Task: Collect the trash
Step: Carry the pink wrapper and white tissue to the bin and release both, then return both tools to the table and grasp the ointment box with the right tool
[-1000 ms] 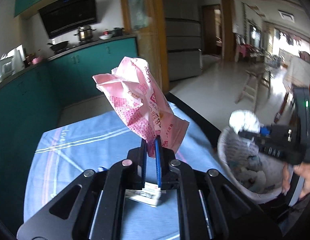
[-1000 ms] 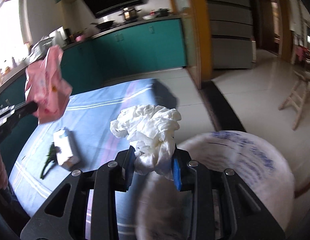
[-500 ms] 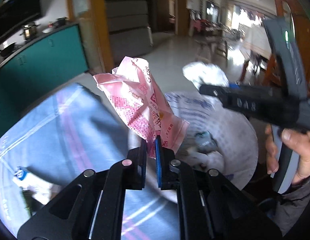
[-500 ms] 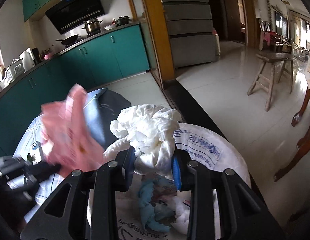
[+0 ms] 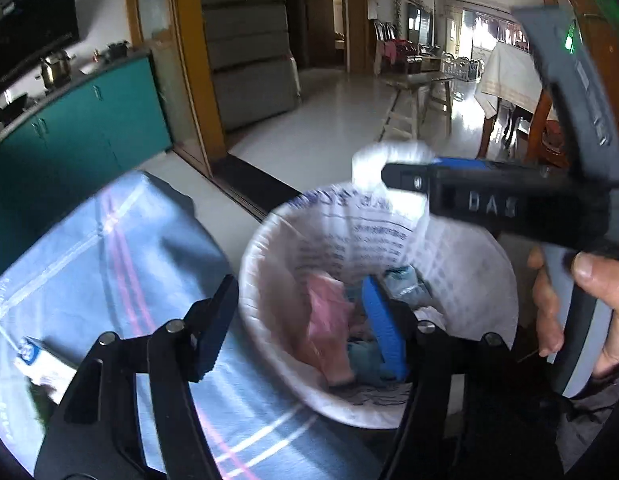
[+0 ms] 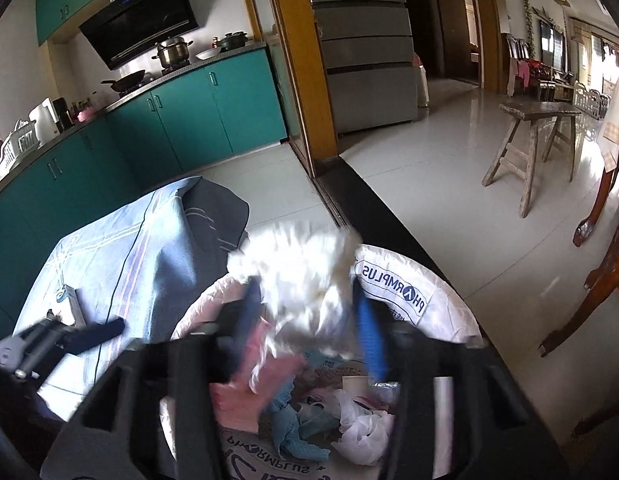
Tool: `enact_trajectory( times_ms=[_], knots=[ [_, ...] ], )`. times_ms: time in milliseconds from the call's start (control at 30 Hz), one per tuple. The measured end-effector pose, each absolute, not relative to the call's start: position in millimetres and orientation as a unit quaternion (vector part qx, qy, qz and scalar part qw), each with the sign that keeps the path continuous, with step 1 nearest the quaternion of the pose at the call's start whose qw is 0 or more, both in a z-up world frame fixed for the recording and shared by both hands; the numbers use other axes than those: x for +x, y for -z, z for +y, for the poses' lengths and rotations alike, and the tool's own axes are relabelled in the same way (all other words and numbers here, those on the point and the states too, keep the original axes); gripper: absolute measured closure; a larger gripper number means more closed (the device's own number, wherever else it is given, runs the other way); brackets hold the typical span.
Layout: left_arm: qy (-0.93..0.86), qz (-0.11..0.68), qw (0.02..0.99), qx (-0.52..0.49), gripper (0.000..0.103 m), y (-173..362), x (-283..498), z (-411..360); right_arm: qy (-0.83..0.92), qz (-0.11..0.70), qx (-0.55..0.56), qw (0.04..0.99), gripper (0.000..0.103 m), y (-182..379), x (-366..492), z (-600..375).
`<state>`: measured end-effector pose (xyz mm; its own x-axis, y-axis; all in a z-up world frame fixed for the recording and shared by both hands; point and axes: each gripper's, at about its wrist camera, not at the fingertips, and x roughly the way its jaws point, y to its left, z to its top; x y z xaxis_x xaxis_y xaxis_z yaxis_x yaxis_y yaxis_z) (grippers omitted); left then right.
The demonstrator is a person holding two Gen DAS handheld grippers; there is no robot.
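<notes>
Both tongs had just been opening over the bin. The left tongs stood released, the pink wrapper already inside; the white tissue, blurred, sat loose between the right tongs. Best to hold above the rim until it dropped clear.

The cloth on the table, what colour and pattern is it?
The cloth is light blue with thin white and pink stripes, clearest in the right wrist view.
</notes>
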<state>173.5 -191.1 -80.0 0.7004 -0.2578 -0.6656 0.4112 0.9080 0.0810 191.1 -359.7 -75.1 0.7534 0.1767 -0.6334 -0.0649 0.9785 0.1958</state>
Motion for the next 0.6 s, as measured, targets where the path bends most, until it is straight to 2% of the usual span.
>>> enact_trajectory(
  times_ms=[33,67,133,233,400,600],
  knots=[
    [0.168,0.334,0.92,0.117,0.037,75,172,-185,-0.061,0.343,0.081,0.934,0.027,74,190,-359],
    [0.148,0.328,0.925,0.122,0.037,71,170,-177,-0.06,0.34,0.079,0.935,0.023,73,190,-357],
    [0.111,0.321,0.932,0.129,0.036,64,167,-158,-0.064,0.334,0.082,0.937,0.02,71,191,-352],
    [0.039,0.307,0.942,0.131,0.033,49,170,-119,-0.095,0.334,0.087,0.934,0.018,70,194,-337],
    [-0.082,0.257,0.957,0.102,0.019,20,174,-45,-0.157,0.344,0.056,0.924,0.018,71,200,-283],
    [-0.135,0.27,0.953,0.025,0.012,5,166,30,-0.282,0.373,-0.026,0.883,0.018,83,192,-175]
  ],
)
